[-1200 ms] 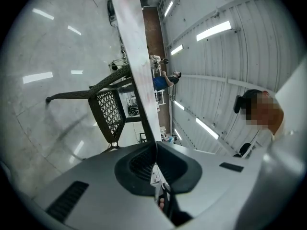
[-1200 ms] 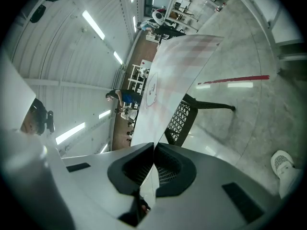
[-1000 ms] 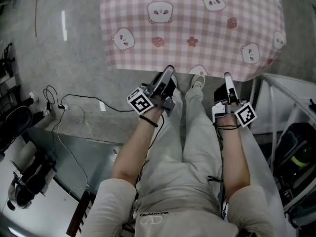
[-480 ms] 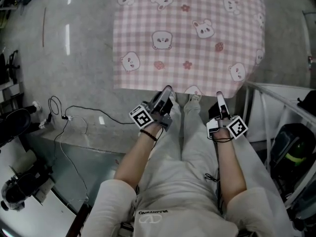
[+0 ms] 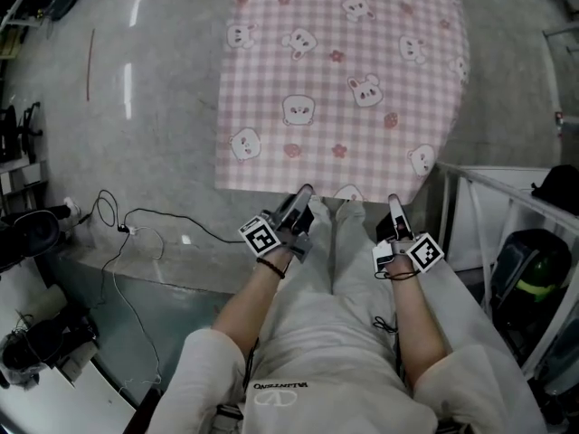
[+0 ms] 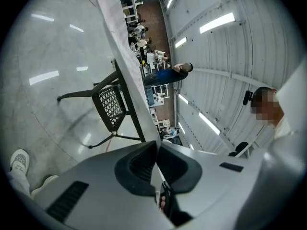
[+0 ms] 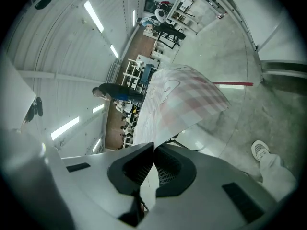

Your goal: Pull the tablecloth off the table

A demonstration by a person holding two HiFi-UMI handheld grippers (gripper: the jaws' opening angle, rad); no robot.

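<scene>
Currently the pink checked tablecloth point(image 5: 344, 80) is being held spread out almost flat above the grey floor point(image 5: 154, 89), in front of the person's legs. Its near edge is being pinched at two places. The left gripper point(image 5: 305, 191) is being closed on that edge left of the middle, and the right gripper point(image 5: 393, 201) is being closed on it near the right corner. A marker cube point(image 5: 260, 236) is being shown behind the left wrist.

In the left gripper view, the jaws are being pressed together on the thin cloth edge point(image 6: 156, 145), with the sheet running away from them edge-on. A black mesh-sided metal frame point(image 6: 111, 110) is being seen under the sheet; whether the cloth is touching it cannot be told. A white shoe point(image 6: 19, 159) is being shown at the lower left.

In the right gripper view, the jaws are likewise being clamped on the cloth point(image 7: 152, 150), and the far part of the sheet point(image 7: 177, 99) is being seen bowing upward. A red line point(image 7: 232, 84) is being shown on the floor beyond it.

A dark cable point(image 5: 136, 220) is lying on the floor left of the person.
</scene>
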